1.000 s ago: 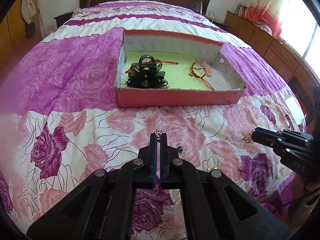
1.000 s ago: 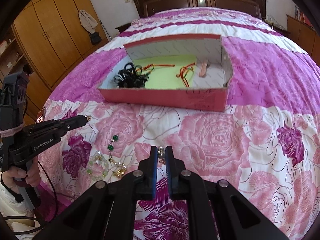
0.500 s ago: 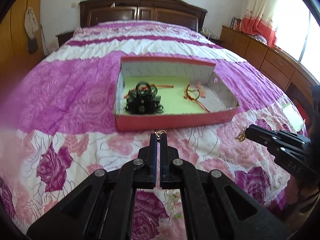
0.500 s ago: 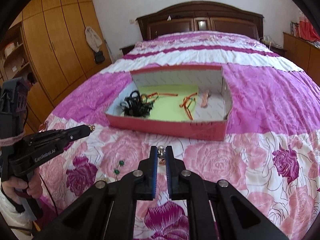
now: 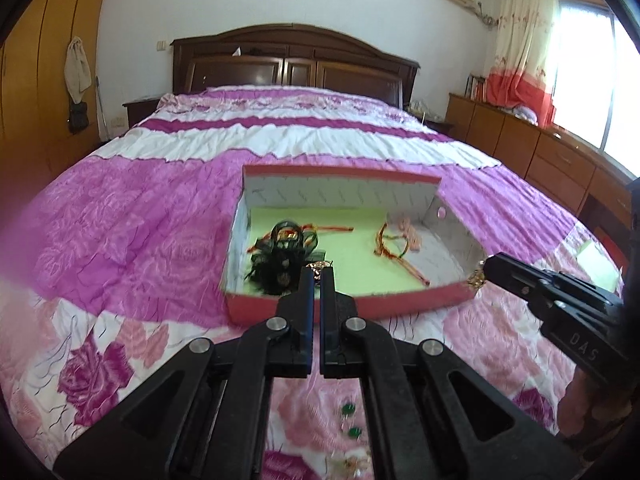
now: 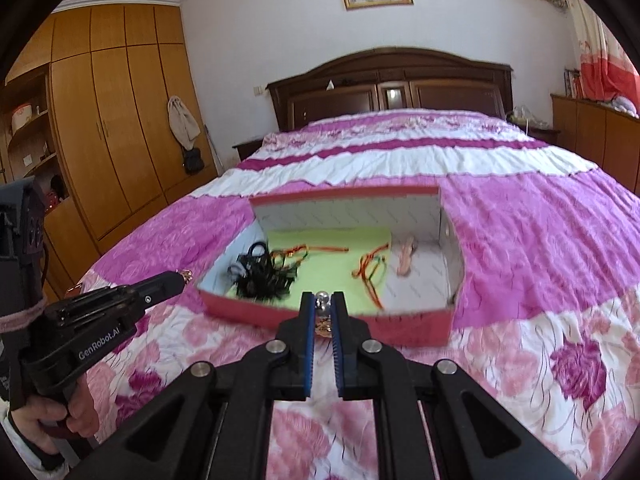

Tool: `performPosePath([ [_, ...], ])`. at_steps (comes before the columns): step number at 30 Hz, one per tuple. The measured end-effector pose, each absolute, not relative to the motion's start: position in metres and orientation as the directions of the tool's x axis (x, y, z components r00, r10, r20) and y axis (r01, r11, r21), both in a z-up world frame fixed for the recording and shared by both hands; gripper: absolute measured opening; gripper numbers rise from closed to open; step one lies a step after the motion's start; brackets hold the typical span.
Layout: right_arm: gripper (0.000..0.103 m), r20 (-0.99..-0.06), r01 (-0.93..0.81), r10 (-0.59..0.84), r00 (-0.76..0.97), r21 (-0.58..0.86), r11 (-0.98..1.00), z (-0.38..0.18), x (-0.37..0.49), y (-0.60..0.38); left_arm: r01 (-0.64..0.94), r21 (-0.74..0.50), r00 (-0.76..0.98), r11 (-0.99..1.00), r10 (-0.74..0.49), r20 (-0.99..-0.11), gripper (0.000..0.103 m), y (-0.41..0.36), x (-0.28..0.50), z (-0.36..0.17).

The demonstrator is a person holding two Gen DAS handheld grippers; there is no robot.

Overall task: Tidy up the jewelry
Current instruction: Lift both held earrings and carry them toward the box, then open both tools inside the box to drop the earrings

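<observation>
A red cardboard box (image 5: 348, 304) (image 6: 332, 320) with a green paper floor sits on the bed. It holds black hair ties (image 5: 280, 264) (image 6: 260, 276), red cords (image 5: 390, 244) (image 6: 370, 270) and a pink piece (image 6: 406, 256). My left gripper (image 5: 317, 270) is shut on a small gold jewelry piece (image 5: 318, 267), raised just before the box's near wall; it also shows in the right wrist view (image 6: 182, 280). My right gripper (image 6: 323, 300) is shut on a gold piece with a silver bead (image 6: 323, 306), near the box's front right corner; it also shows in the left wrist view (image 5: 482, 274).
Green beads (image 5: 350, 420) and more loose jewelry (image 5: 352, 460) lie on the floral pink bedspread (image 5: 120, 240) below my left gripper. A dark headboard (image 5: 296, 64) stands behind, wardrobes (image 6: 112, 120) to the left, low cabinets (image 5: 540, 152) to the right.
Both grippers have lifted and moved forward toward the box, each still holding its jewelry piece. The box now looks nearer and the loose beads have dropped low in view.
</observation>
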State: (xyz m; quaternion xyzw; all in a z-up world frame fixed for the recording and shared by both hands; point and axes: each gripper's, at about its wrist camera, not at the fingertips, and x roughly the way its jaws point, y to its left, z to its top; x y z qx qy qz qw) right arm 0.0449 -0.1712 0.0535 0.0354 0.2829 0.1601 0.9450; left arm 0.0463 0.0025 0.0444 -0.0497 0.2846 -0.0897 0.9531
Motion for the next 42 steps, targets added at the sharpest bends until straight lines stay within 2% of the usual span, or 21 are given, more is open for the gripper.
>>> performPosePath([
  [8, 0.009, -0.492, -0.280, 0.302, 0.817, 0.121, 0.952, 0.054, 0.069, -0.163, 0.150, -0.158, 0.849, 0.976, -0.209, -0.485, 0.000, -0.002, 0.066, 0.044],
  [17, 0.009, -0.494, -0.249, 0.259, 0.830, 0.088, 0.965, 0.041, 0.100, -0.157, 0.126, -0.155, 0.855, 0.980, -0.186, -0.485, 0.000, -0.006, 0.096, 0.030],
  [27, 0.009, -0.580, -0.169, 0.199, 0.790, 0.107, 0.980, 0.014, 0.139, -0.167, 0.149, -0.163, 0.803, 0.975, -0.216, -0.556, 0.000, -0.012, 0.121, 0.007],
  [34, 0.009, -0.644, -0.137, 0.180, 0.744, 0.116, 0.984, -0.002, 0.155, -0.170, 0.158, -0.186, 0.731, 0.970, -0.241, -0.638, 0.000, -0.015, 0.136, -0.009],
  [42, 0.009, -0.689, -0.124, 0.167, 0.705, 0.112, 0.986, -0.011, 0.162, -0.170, 0.144, -0.164, 0.699, 0.976, -0.218, -0.682, 0.000, -0.022, 0.143, -0.015],
])
